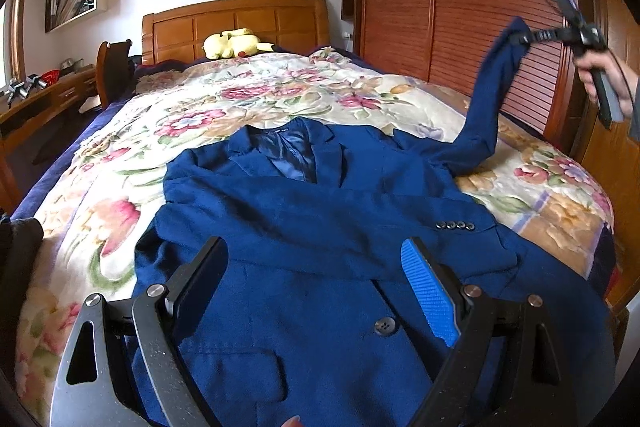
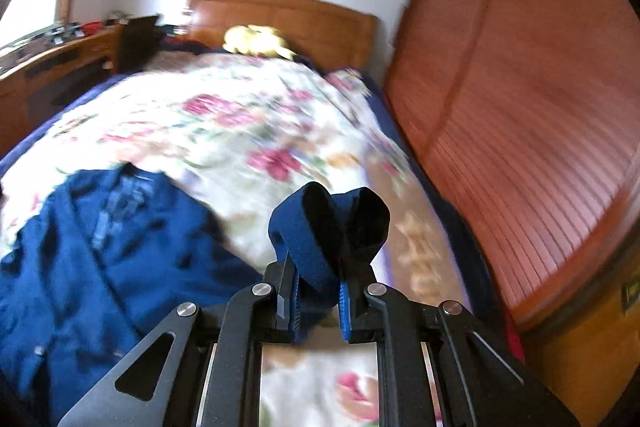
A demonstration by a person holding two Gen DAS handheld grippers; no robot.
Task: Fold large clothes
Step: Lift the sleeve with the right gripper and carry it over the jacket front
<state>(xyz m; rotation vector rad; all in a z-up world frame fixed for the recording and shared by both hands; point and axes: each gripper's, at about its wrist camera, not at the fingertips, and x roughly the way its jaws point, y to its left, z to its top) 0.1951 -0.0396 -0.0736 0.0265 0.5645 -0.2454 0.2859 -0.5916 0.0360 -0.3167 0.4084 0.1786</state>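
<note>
Your blue blazer (image 1: 320,227) lay face up on the bed (image 1: 120,187), collar toward the headboard (image 1: 236,23), one sleeve folded across the chest and the other sleeve (image 1: 486,107) lifted clear of the quilt. Your right gripper (image 2: 318,301) had its jaws clamped on that sleeve's cuff (image 2: 328,223), which bunched and bulged out above them. Your left gripper (image 1: 316,291) hovered over the lower front with its jaws wide apart, gripping nothing. You could judge the cloth as fairly heavy, soft in the sleeves but stiffer at the shoulders and lapels, so it would drape rather than hold a crease; cuffs, hem corners and shoulder seams looked the surest places to take hold. The wardrobe (image 1: 480,7) stood close along the right side of the bed, leaving little swing room there, while the quilt toward the headboard and the plush toy (image 1: 236,43) lay open.
</note>
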